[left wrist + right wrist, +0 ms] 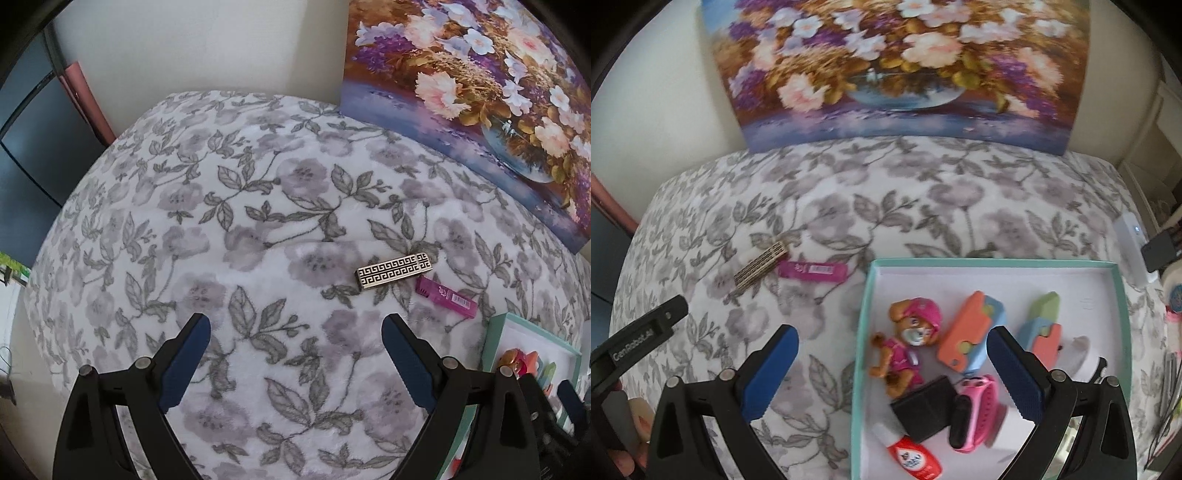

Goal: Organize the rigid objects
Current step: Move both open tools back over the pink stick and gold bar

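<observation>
On a bed-like surface covered by a grey floral blanket [258, 206], our left gripper [295, 354] hovers with its blue-padded jaws spread wide and nothing between them. Ahead and to the right in this left wrist view, we see a small black-and-white patterned case [393, 270] lying flat on the blanket. Just beside its right end lies a pink lighter [445, 295], close but we cannot tell whether they touch. At the right edge is a corner of a teal-rimmed box [498, 332]. A flower painting [480, 92] leans against the wall behind.

From the right wrist view, our right gripper [892, 373] is also spread wide and empty, above the near left edge of the teal-rimmed box [864, 314]. Inside the box we see a toy puppy figure [905, 343] in pink, an orange-and-blue toy [971, 328], a green, blue and orange toy [1039, 325], a black block [925, 406], a pink watch [975, 410] and a red-and-white tube [914, 454]. Left of the box, on the blanket [923, 206], the patterned case [759, 267] and pink lighter [812, 270] lie end to end. The left gripper's black finger [646, 332] shows at the far left.
</observation>
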{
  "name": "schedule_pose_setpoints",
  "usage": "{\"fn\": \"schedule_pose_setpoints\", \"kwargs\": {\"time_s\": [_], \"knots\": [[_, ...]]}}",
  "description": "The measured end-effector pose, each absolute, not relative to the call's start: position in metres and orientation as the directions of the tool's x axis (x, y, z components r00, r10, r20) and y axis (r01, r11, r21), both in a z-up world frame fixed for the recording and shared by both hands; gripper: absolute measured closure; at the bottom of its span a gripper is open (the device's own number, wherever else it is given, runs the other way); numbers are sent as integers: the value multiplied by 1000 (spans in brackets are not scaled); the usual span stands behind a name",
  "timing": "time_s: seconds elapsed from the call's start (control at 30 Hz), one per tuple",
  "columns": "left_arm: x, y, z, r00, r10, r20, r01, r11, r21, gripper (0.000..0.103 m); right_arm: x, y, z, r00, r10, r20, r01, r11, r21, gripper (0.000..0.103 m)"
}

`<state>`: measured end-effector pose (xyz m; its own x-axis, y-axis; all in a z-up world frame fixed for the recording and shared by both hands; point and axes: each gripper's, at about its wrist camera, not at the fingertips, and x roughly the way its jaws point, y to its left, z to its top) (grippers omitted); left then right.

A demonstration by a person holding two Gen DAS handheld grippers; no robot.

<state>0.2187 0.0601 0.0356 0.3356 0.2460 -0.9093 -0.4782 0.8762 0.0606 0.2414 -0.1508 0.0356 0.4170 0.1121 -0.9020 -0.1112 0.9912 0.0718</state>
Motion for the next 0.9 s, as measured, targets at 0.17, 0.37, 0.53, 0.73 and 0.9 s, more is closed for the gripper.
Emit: {"fn": "schedule_pose_setpoints", "kwargs": {"time_s": [0.17, 0.37, 0.53, 0.73, 0.9], "knots": [[228, 64, 17, 342, 178, -923, -442, 897, 9, 9, 249, -133, 23, 405, 137, -904, -152, 985, 82, 0], [236, 95, -6, 314, 138, -939, -441, 897, -15, 9, 271, -112, 0, 358, 148, -922, -192, 978, 82, 0], [238, 124, -13, 315, 164, -935, -452, 892, 4, 9, 296, -100, -7, 332, 211, -919, -168, 972, 163, 0], [240, 143, -20, 323, 182, -929, -442, 897, 22, 9, 312, -79, -15, 321, 205, -925, -162, 974, 159, 0], [243, 147, -29, 319, 183, -930, -428, 903, 31, 9, 317, -63, -21, 310, 170, -935, -171, 978, 121, 0]]}}
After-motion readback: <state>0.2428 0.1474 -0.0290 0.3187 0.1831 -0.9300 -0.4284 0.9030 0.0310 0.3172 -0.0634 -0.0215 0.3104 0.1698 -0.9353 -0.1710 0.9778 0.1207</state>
